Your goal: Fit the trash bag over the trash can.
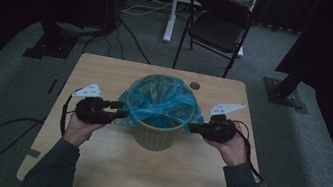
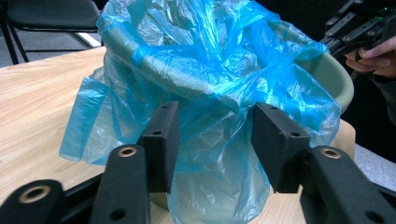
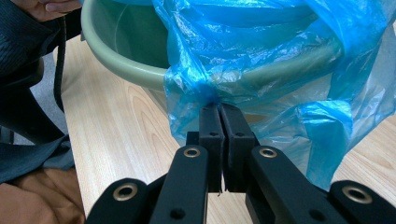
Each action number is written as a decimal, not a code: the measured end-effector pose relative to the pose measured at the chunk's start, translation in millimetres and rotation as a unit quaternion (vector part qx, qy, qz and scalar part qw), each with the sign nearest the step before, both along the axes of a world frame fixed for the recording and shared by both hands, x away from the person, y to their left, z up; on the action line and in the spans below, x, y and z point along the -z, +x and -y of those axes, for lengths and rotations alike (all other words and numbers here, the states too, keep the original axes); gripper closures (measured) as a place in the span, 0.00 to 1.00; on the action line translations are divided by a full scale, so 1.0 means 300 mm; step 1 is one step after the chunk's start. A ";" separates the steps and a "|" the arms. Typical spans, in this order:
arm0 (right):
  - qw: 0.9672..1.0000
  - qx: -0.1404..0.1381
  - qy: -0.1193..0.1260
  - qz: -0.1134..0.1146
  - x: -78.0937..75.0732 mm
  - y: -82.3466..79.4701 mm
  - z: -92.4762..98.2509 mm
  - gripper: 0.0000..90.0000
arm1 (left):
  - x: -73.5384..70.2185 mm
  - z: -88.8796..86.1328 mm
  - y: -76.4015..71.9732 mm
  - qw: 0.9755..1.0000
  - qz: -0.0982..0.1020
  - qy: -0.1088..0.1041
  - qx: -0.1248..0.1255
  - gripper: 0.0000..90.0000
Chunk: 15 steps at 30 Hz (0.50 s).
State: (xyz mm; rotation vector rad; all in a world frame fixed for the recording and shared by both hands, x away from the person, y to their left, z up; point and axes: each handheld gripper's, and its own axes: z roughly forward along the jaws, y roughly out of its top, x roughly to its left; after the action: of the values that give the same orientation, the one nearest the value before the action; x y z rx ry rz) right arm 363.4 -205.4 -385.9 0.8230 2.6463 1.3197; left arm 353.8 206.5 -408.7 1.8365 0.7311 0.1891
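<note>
A pale green bin [image 1: 157, 135] stands mid-table, lined with a blue plastic bag [image 1: 161, 100] that drapes over its rim. My left gripper [image 1: 121, 111] sits at the bin's left side. In the left gripper view its jaws stand wide apart [image 2: 215, 126], with loose bag plastic [image 2: 210, 60] hanging between them and not pinched. My right gripper [image 1: 193, 127] is at the bin's right side. In the right gripper view it is shut [image 3: 219, 109] on a gathered fold of the bag [image 3: 261, 46] just below the bin's rim [image 3: 126, 42].
The wooden table [image 1: 107, 71] has a small round hole at its far right. A black folding chair [image 1: 218, 23] and a white desk leg [image 1: 172, 8] stand behind it on grey carpet. Cables run across the floor at the left.
</note>
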 end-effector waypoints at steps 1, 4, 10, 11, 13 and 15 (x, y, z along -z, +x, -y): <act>1.000 0.000 0.000 0.000 0.001 -0.001 0.000 0.98 | 0.000 0.000 -0.001 1.000 0.000 0.002 0.000 0.61; 1.000 0.000 0.000 0.000 0.001 -0.001 0.001 0.98 | -0.002 0.003 -0.007 1.000 0.003 0.007 0.004 0.67; 1.000 0.000 0.001 -0.001 0.001 -0.003 0.003 0.98 | -0.007 0.007 -0.014 1.000 0.006 0.013 0.011 0.79; 1.000 0.000 0.001 0.000 0.001 -0.003 0.003 0.98 | -0.009 0.011 -0.018 1.000 0.010 0.015 0.013 0.81; 1.000 -0.001 0.001 0.000 0.001 -0.003 0.003 0.98 | -0.010 0.014 -0.023 1.000 0.012 0.016 0.015 0.86; 1.000 0.000 0.001 0.000 0.000 -0.004 0.003 0.98 | -0.012 0.016 -0.026 1.000 0.013 0.017 0.017 0.90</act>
State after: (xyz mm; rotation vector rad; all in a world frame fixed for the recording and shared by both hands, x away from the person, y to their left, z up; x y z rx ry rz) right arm 362.2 -206.2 -385.9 0.8239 2.6458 1.3236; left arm 346.1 201.7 -405.3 1.8746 0.6816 0.2054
